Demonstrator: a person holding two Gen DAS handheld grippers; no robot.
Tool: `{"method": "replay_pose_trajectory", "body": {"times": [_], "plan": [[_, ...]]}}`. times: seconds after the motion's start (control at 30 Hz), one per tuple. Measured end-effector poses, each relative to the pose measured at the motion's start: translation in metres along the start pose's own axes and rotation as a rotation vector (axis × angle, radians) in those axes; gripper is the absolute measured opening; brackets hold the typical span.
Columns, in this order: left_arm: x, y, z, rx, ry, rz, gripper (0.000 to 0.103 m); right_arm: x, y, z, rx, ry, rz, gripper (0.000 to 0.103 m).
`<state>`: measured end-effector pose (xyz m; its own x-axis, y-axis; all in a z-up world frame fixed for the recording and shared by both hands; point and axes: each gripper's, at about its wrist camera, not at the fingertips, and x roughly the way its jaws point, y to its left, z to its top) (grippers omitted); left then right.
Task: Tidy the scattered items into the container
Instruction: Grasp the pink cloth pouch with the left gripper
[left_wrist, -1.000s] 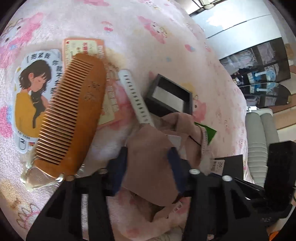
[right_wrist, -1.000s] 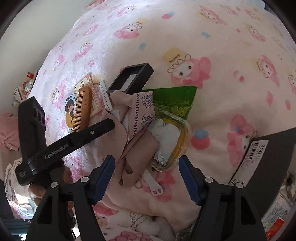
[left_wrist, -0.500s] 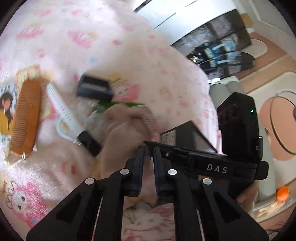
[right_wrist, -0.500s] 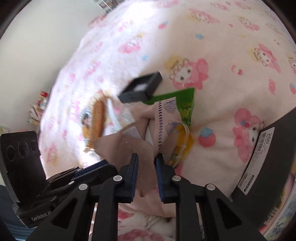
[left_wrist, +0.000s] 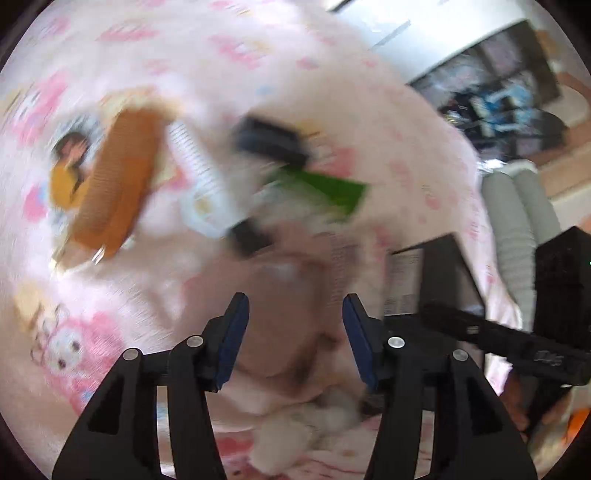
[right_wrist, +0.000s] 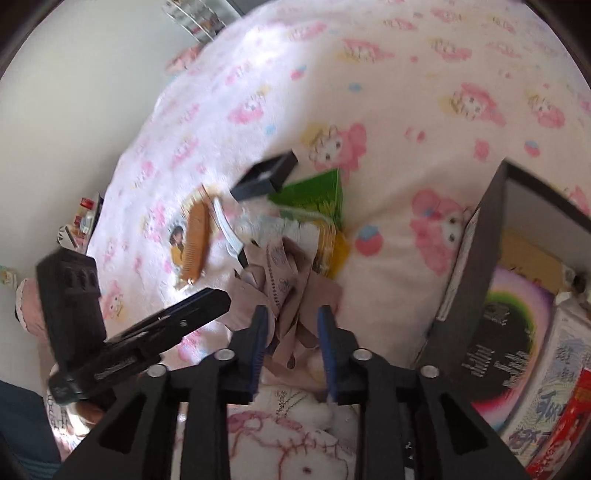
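We see our left claw (left_wrist: 293, 328) with jaws just sprung apart, the crumpled beige cloth (left_wrist: 291, 291) loose between them on the pink cartoon-print bed blanket (right_wrist: 388, 110). Our right claw (right_wrist: 291, 341) has just been opening too, beige folds between its pads, grip unclear; the dark open box (right_wrist: 469, 280) sits just right

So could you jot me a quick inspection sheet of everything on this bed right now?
Surface: pink cartoon blanket.
Job's things: wooden comb, white strap, small black box, green packet, beige cloth; dark container at right, with things already inside.
Clutter: bits on a shelf, far left.
Grippers: left hand-held gripper and right hand-held gripper both part open, jaws just opened, cloth between them, pads not pressing.
Cables: nothing seen.
Surroundings: white wall, dark shelving.
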<state>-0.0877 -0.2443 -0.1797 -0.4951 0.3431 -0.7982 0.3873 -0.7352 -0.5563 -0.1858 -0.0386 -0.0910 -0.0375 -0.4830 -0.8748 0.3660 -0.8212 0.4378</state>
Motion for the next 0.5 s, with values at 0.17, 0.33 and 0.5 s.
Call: {"method": "replay_pose_trajectory", "body": {"times": [0.17,0.33,0.5], "plan": [[0.012,0.041,-0.008,-0.128,-0.015,0.002,0.060,0.059,-0.005,0.014,-0.012,0.136,-0.097,0.052],[0.022,0.053,0.004,-0.166,-0.032,-0.042,0.070,0.105,-0.014,0.020,0.005,0.270,-0.072,0.054],[0.021,0.036,0.005,-0.093,0.032,-0.097,0.013,0.107,-0.022,0.019,0.042,0.260,0.071,0.018]]}}
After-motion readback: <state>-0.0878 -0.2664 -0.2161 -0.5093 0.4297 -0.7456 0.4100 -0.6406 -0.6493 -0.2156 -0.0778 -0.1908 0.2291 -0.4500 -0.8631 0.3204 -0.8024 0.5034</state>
